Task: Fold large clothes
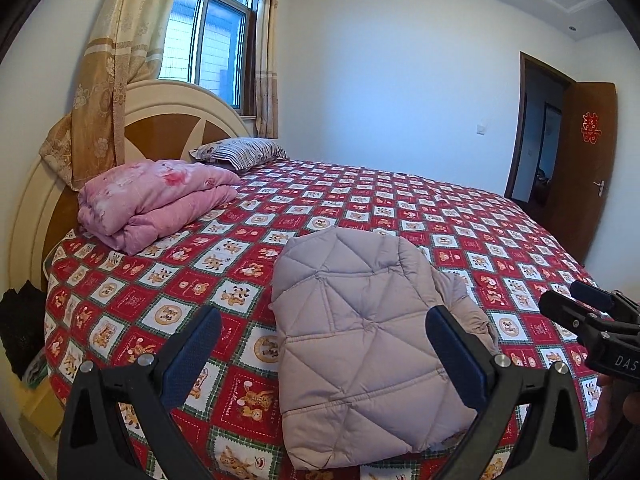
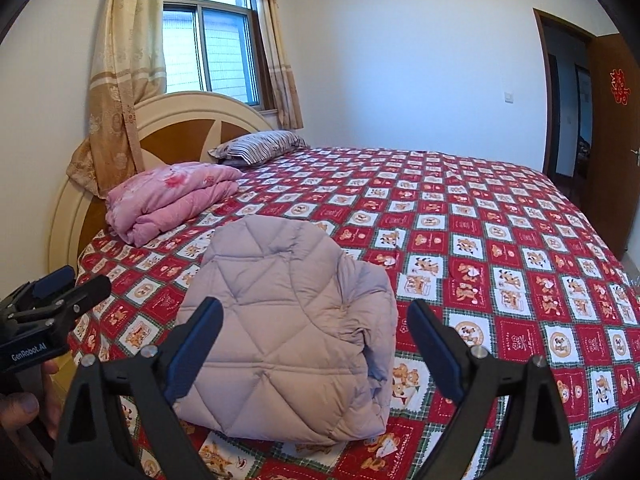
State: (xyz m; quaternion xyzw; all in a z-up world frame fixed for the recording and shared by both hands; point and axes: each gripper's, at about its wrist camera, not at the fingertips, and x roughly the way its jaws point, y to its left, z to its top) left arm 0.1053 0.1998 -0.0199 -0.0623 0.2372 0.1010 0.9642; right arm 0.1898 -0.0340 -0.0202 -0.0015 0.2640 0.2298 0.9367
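A pale lilac quilted puffer jacket (image 1: 360, 344) lies folded into a compact bundle on the red patterned bedspread (image 1: 460, 232), near the bed's front edge. It also shows in the right wrist view (image 2: 288, 328). My left gripper (image 1: 324, 344) is open and empty, held just above and in front of the jacket. My right gripper (image 2: 316, 336) is open and empty too, over the jacket's near side. The right gripper shows at the right edge of the left wrist view (image 1: 576, 304), and the left gripper at the left edge of the right wrist view (image 2: 72, 284).
A folded pink quilt (image 1: 160, 204) and a striped pillow (image 1: 244, 152) lie by the headboard (image 1: 160, 120). Curtains (image 1: 116, 60) hang at the window behind. An open wooden door (image 1: 580, 168) stands at the right. The bedspread (image 2: 500, 240) stretches wide to the right.
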